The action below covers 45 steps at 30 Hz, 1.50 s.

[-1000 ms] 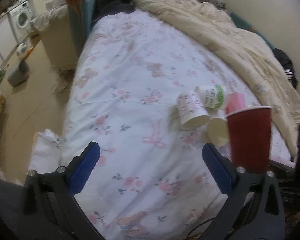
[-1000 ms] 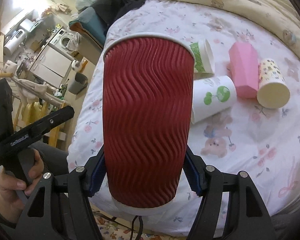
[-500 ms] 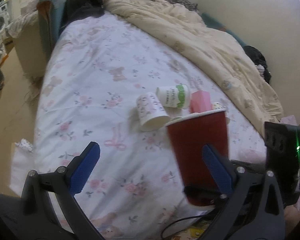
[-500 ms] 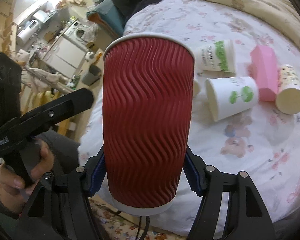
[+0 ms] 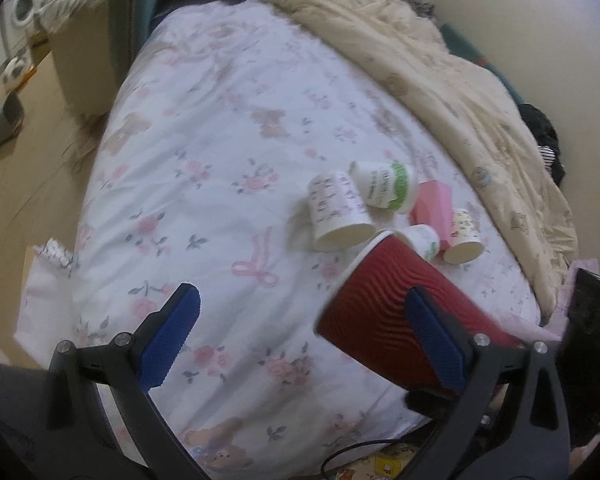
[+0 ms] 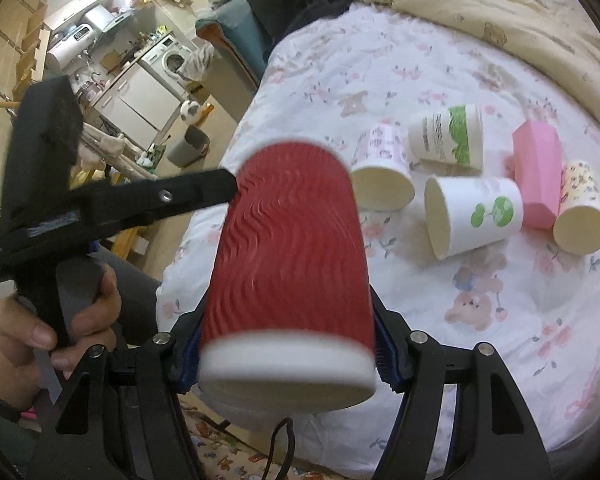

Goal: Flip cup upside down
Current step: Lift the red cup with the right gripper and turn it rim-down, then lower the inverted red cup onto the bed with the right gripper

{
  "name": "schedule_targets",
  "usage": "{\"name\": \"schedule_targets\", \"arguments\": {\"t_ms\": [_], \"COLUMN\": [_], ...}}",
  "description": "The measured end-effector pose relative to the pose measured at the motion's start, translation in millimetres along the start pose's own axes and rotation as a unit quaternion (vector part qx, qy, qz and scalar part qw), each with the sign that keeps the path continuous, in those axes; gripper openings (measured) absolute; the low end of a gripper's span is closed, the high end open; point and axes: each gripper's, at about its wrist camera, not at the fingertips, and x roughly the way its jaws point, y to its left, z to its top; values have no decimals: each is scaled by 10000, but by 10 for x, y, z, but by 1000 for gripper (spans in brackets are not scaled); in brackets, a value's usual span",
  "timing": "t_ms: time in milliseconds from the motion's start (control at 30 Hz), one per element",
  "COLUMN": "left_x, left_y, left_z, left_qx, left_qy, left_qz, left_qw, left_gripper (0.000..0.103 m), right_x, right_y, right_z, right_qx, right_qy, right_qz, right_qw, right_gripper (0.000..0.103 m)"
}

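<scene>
The jaws of the right gripper (image 6: 286, 354) are closed on the red cup (image 6: 290, 264) near its white base; those of the left gripper (image 5: 300, 332) stand wide open, holding nothing. The cup hangs above the bed (image 5: 204, 128), its long axis tilted — mouth pointing away, toward the paper cups (image 6: 472, 216).

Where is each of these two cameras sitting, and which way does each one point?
Left wrist: rides the open left gripper, looking along the bed; its blue fingers show.
Right wrist: rides the right gripper, shut on the tilted red cup, facing across the bed; the person's left hand shows.
Shared: the red cup and the fallen paper cups.
</scene>
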Motion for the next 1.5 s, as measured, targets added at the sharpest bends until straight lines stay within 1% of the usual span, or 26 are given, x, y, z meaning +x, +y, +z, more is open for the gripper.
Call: {"name": "schedule_targets", "arguments": {"t_ms": [100, 200, 333, 467, 533, 600, 667, 700, 800, 867, 1033, 1133, 1233, 1333, 1500], "left_x": [39, 68, 22, -13, -70, -134, -202, -221, -250, -253, -266, -281, -313, -346, -365], "left_y": [67, 77, 5, 53, 91, 122, 168, 180, 185, 216, 341, 372, 369, 353, 314], "left_z": [-22, -42, -60, -40, -39, -39, -42, -41, -32, -16, 11, 5, -2, 9, 22], "left_qx": [-97, -98, 128, 61, 52, 74, 100, 106, 161, 94, -178, -228, -219, -211, -149], "left_qy": [137, 209, 94, 46, -71, -193, -335, -371, -450, -451, -411, -404, -448, -494, -509], "left_qz": [25, 125, 259, 337, 412, 608, 796, 816, 1040, 1171, 1190, 1182, 1171, 1102, 1056], "left_qw": [9999, 9997, 9995, 9994, 9991, 9979, 9962, 9959, 9934, 9921, 9919, 9919, 9919, 9925, 9930], "left_gripper": [101, 101, 101, 101, 101, 101, 101, 101, 101, 101, 101, 101, 101, 101, 101], "right_x": [-41, -112, -173, -214, -244, -269, -276, -270, -170, -55, 363, 599, 827, 930, 910], "right_y": [23, 23, 28, -18, -65, -109, -132, -140, -138, -106, -6, 91, 123, 87, 96], "right_z": [-13, 1, -4, 20, 31, 44, 76, 97, 210, 303, 517, 542, 529, 518, 521], "right_qx": [-36, -30, -65, 26, 118, 172, 136, 128, 81, -41, -441, -818, -955, -891, -833], "right_qy": [-79, -244, -377, -446, -484, -463, -371, -317, 37, 270, 920, 1168, 1448, 1497, 1475], "right_qz": [-21, -26, -66, -71, -151, -342, -614, -679, -843, -989, -1253, -1545, -1655, -1713, -1666], "right_qw": [10000, 9997, 9992, 9990, 9986, 9982, 9973, 9971, 9964, 9947, 9869, 9776, 9708, 9697, 9714], "right_gripper": [69, 69, 69, 69, 69, 69, 69, 69, 69, 69, 69, 69, 69, 69, 71]}}
